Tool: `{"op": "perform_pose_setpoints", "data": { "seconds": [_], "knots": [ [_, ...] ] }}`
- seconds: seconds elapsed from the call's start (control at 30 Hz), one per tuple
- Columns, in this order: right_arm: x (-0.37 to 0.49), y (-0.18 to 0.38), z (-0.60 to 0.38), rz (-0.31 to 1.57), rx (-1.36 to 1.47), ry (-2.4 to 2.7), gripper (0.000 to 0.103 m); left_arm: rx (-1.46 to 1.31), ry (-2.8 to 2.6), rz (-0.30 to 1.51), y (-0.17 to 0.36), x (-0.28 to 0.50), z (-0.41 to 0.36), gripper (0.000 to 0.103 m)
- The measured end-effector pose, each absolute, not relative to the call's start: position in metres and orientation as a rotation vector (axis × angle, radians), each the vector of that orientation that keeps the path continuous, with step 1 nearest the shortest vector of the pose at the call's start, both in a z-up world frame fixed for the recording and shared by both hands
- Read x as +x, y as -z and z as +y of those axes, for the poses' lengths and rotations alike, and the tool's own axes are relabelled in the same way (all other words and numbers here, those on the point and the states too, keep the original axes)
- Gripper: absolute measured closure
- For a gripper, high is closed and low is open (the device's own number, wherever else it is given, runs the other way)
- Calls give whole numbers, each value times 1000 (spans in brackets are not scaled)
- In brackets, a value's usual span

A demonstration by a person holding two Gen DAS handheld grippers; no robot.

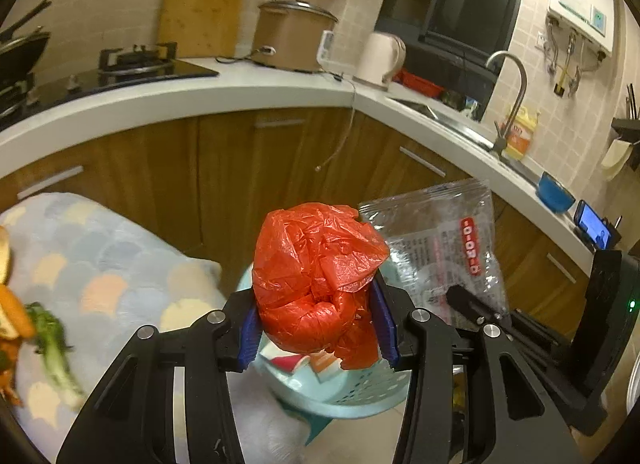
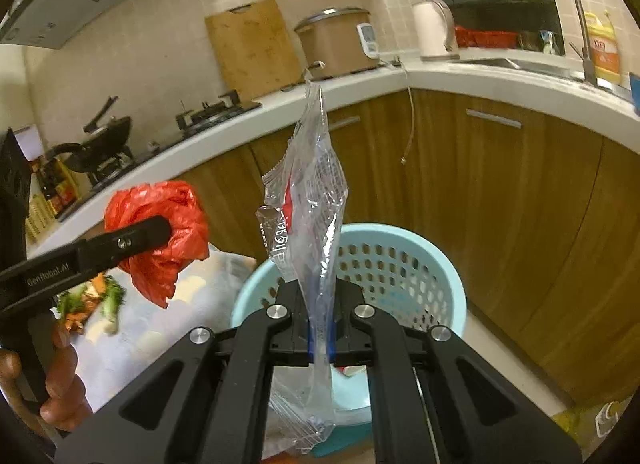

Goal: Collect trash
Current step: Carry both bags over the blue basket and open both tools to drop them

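Black gripper linkages fill the bottom of both wrist views. Behind them runs a white L-shaped kitchen counter (image 1: 200, 98) on wooden cabinets (image 2: 520, 192), carrying a gas hob (image 1: 136, 60), a brown rice cooker (image 1: 292, 38), a white kettle (image 1: 380, 58) and a sink with a curved tap (image 1: 516, 96). To the left lies a pastel scale-patterned cloth (image 1: 108, 256) with vegetable scraps (image 1: 44, 328) on it. A light-blue perforated waste basket (image 2: 404, 264) stands on the floor in front of the cabinets, just below both grippers.

Left gripper (image 1: 318, 328) is clenched on a crumpled red plastic bag (image 1: 316, 272), blue pads pressing either side, held above the basket rim. Right gripper (image 2: 320, 340) is closed tight on a clear printed plastic wrapper (image 2: 308, 200), which stands upright between the fingers over the basket's opening. A hand (image 2: 60, 376) grips the left tool's handle.
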State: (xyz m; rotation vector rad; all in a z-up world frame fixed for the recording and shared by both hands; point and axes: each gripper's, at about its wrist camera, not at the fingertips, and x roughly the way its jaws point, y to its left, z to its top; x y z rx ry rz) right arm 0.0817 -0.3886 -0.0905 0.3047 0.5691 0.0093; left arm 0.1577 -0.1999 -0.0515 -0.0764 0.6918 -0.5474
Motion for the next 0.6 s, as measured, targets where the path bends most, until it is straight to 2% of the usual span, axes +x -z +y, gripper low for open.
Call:
{"op": "perform_pose_setpoints", "data": {
  "seconds": [0.43, 0.6],
  "knots": [
    [123, 161, -408, 772, 315, 57, 100, -8, 481, 842, 117, 195, -227, 59],
    [132, 173, -407, 809, 326, 52, 100, -10, 455, 864, 125, 203, -225, 58]
  ]
}}
